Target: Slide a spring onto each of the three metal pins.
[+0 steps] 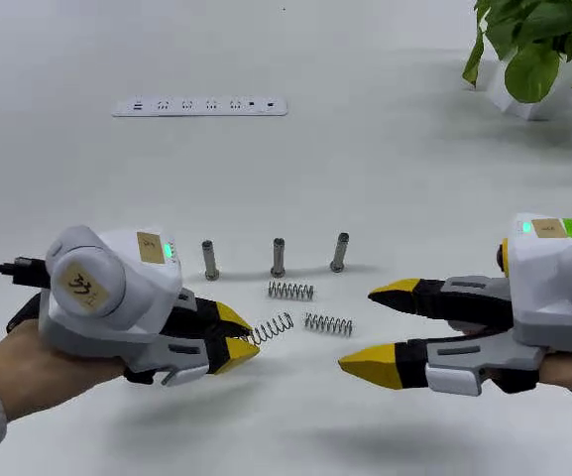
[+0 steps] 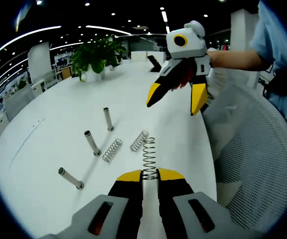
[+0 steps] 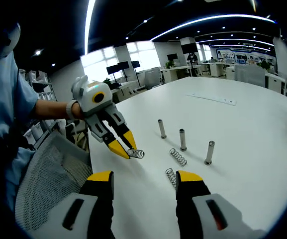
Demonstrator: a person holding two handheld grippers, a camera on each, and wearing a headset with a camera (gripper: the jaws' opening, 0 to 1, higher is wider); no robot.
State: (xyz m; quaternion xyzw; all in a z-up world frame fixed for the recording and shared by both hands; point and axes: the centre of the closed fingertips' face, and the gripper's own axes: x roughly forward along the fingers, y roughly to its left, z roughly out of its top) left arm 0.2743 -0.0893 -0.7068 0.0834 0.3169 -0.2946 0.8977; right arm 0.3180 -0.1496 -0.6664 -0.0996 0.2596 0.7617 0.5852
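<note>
Three metal pins stand upright in a row on the white table: left (image 1: 210, 260), middle (image 1: 279, 257), right (image 1: 340, 252). My left gripper (image 1: 238, 339) is shut on one end of a spring (image 1: 271, 327), which sticks out from the yellow tips toward the pins; its own view has that spring (image 2: 149, 157) between its closed jaws. Two more springs lie on the table, one (image 1: 290, 291) just in front of the middle pin and one (image 1: 328, 323) nearer me. My right gripper (image 1: 380, 327) hovers open to the right of the springs, holding nothing.
A white power strip (image 1: 200, 106) lies far back on the table. A potted plant (image 1: 533, 50) stands at the back right corner. A mesh chair (image 2: 252, 164) is beside the table's near edge.
</note>
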